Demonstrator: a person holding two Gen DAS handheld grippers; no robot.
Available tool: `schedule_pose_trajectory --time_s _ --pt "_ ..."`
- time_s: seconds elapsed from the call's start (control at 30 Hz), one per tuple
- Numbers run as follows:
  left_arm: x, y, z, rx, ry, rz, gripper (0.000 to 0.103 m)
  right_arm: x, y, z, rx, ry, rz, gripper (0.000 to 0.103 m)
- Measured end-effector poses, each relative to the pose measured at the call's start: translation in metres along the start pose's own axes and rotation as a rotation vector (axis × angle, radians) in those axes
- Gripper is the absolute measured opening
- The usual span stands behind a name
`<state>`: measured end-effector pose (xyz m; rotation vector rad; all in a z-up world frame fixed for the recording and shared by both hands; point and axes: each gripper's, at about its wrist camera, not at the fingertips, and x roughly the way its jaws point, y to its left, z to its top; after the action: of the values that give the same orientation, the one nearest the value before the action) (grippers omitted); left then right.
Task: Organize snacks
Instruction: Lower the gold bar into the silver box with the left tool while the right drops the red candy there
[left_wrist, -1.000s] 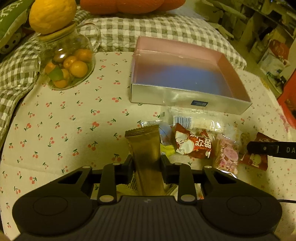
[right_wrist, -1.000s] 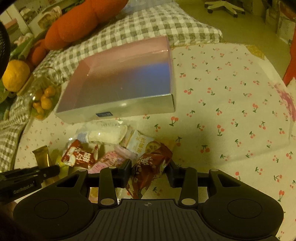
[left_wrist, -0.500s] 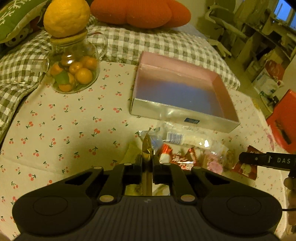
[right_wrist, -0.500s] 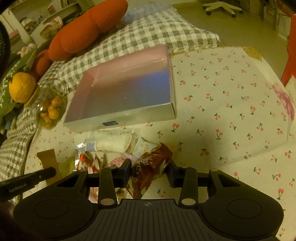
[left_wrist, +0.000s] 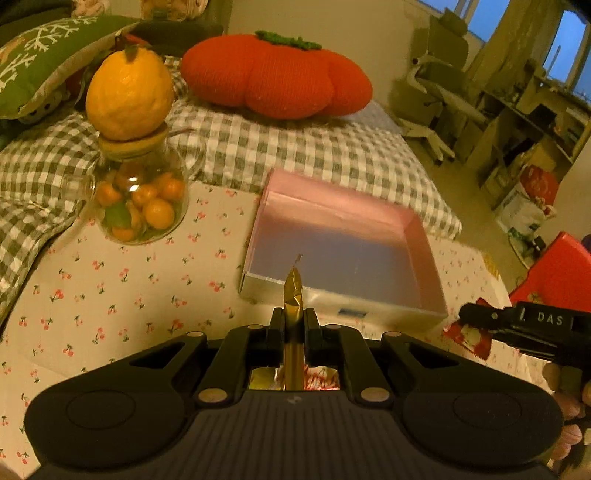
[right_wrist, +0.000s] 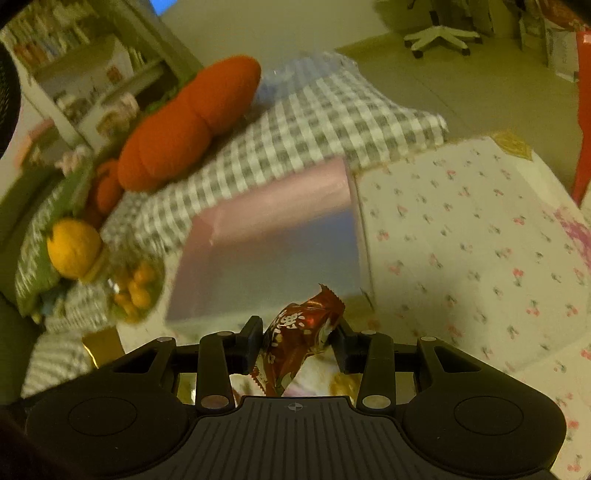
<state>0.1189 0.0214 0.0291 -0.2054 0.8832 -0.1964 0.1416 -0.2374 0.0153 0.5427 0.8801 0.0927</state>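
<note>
The left gripper (left_wrist: 293, 328) pointed down at a slant, its jaws squeezed tight on a thin, shiny gold packet (left_wrist: 293, 295). The right gripper (right_wrist: 297, 338) tilted down too, jaws partly closed on a crinkly red packet (right_wrist: 295, 339). Both packets hung just near the flat, square pink box (left_wrist: 343, 243) on the cherry-print cloth (left_wrist: 122, 273).

one pink box (left_wrist: 343, 236), one glass jar (left_wrist: 138, 199), two held snack packets, two cushions.
</note>
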Motion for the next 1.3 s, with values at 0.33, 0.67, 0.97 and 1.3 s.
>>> schedule_pose_trajectory --time_s 0.33,0.67,0.97,1.3 --pt "0.026 -0.012 0.026 -0.015 -0.005 -0.007 0.008 0.042 -0.011 0.015 0.039 -0.068 0.057 0.039" --pt "0.058 -0.039 0.052 0.011 -0.001 -0.009 0.008 0.064 -0.023 0.015 0.004 -0.047 -0.007 0.039" --pt "0.097 -0.057 0.059 0.051 0.045 -0.021 0.008 0.063 -0.033 0.02 0.054 -0.02 0.023 0.049" --pt "0.146 -0.077 0.066 0.022 0.087 -0.082 0.008 0.044 -0.038 0.027 0.081 -0.093 0.029 0.065"
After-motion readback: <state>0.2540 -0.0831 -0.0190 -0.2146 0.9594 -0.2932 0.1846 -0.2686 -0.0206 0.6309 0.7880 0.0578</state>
